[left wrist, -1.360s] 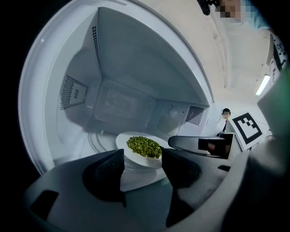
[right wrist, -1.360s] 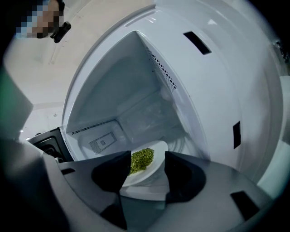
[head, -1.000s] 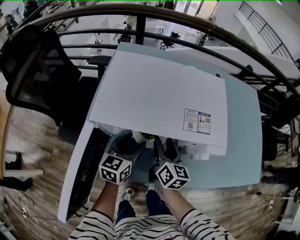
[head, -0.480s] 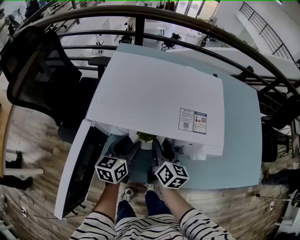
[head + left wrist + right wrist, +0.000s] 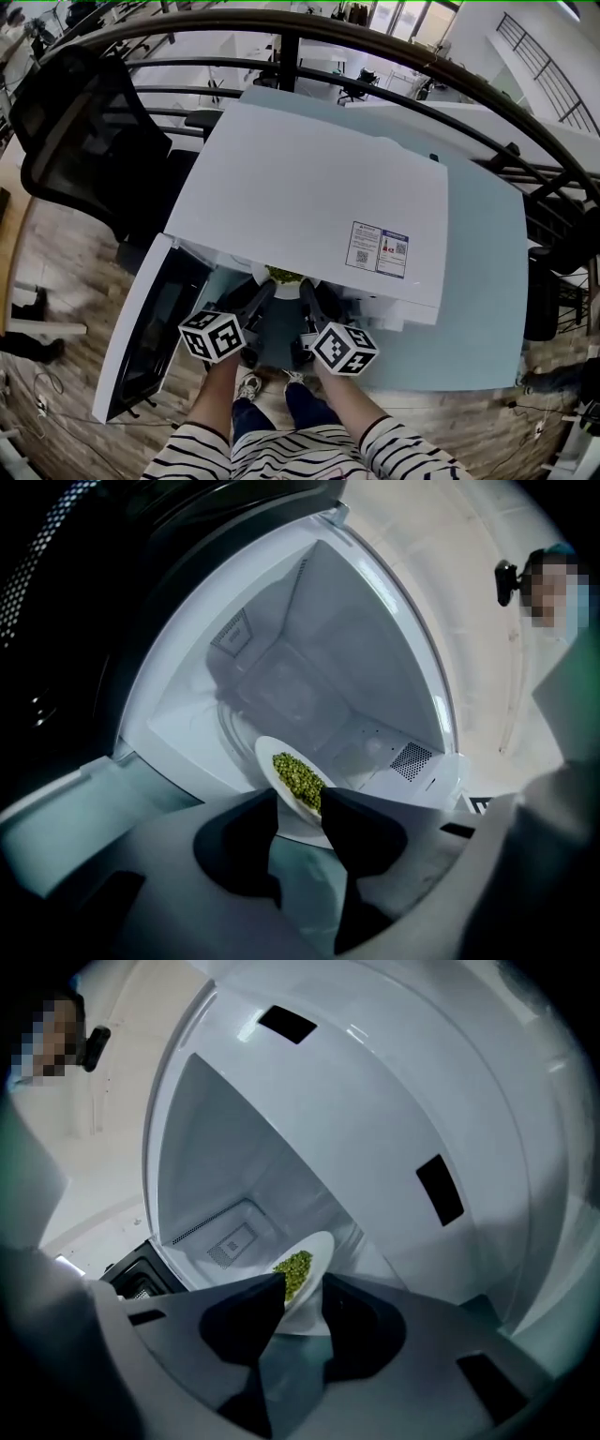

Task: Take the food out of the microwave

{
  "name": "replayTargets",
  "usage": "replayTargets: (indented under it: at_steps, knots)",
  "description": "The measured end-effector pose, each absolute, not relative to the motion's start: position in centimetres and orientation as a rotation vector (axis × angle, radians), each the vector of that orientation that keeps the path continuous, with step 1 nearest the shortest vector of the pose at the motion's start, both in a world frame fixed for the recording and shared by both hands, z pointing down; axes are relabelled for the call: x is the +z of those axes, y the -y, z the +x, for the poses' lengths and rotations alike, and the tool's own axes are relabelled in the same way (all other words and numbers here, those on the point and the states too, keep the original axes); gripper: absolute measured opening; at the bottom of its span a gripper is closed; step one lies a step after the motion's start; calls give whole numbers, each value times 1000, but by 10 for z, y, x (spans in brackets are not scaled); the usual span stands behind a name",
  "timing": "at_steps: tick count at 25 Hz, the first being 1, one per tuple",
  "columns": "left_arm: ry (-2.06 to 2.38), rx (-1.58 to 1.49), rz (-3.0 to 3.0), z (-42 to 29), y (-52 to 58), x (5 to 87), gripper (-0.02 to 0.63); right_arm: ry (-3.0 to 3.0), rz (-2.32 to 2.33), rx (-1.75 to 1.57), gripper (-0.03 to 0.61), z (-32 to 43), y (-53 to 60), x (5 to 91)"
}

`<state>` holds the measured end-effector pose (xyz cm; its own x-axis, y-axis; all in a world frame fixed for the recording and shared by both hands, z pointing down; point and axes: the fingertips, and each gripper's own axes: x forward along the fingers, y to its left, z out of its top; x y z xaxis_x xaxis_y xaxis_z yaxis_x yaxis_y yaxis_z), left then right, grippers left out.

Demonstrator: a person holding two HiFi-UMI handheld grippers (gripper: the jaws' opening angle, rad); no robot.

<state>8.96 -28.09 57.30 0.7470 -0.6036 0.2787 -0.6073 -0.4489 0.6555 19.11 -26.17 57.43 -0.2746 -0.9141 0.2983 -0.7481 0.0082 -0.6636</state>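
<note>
A white plate (image 5: 284, 282) of green peas (image 5: 281, 275) sits at the mouth of the open white microwave (image 5: 309, 187). Both grippers reach into the opening, and their jaws have just been closing with the plate's rim between them. My left gripper (image 5: 263, 297) pinches the plate's left edge. In the left gripper view the plate (image 5: 271, 761) runs slantwise between the fingers of that gripper (image 5: 300, 803), which press on it. My right gripper (image 5: 308, 297) holds the right edge. In the right gripper view the plate (image 5: 318, 1250) and peas (image 5: 293, 1267) sit clamped in that gripper (image 5: 302, 1293).
The microwave door (image 5: 141, 337) hangs open to the left. The microwave stands on a pale blue table (image 5: 487, 281). A black office chair (image 5: 84, 141) is at the left, and a dark curved railing (image 5: 394, 56) runs behind. My striped sleeves and legs show below.
Both pairs of jaws have narrowed onto the plate's rim, and both grippers have rolled a little. More of the plate and peas now shows under the microwave's front edge.
</note>
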Motion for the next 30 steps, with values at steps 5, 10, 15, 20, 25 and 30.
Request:
replayTargets:
  at_steps: [5, 10, 15, 20, 25, 30]
  knots:
    - [948, -46, 2095, 86, 274, 574, 136, -2108, -1701, -1159, 120, 191, 259, 575]
    - [959, -53, 2069, 82, 258, 574, 114, -2123, -1697, -1163, 97, 190, 247, 573]
    - [933, -66, 2048, 77, 236, 571, 100, -2103, -1721, -1156, 87, 186, 226, 567]
    - [895, -47, 2059, 66, 209, 564, 94, -2073, -1756, -1139, 86, 175, 197, 561]
    - [843, -31, 2081, 56, 179, 558, 91, -2021, -1791, -1125, 86, 166, 162, 555]
    - [795, -7, 2108, 45, 146, 550, 91, -1995, -1829, -1090, 86, 153, 125, 548]
